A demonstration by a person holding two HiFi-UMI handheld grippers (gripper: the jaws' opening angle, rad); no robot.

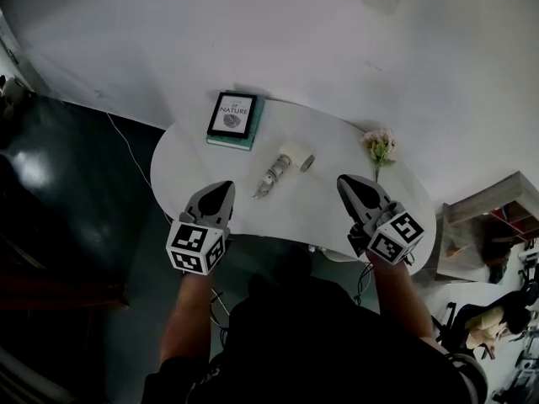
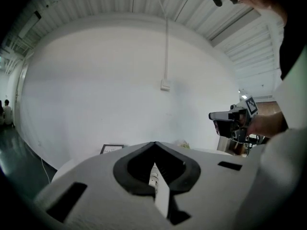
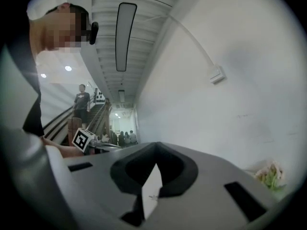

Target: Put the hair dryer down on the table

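Table (image 1: 187, 168), hair dryer (image 1: 281, 170) beyond closed jaws

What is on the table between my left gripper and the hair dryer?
Nothing. In the head view, only bare white table separates the shut left gripper from the hair dryer, which lies near the table's middle.

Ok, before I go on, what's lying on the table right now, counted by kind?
Hair dryer: 1
Books: 2, a black-covered book stacked on a teal book
Flower bunch: 1
Total: 4
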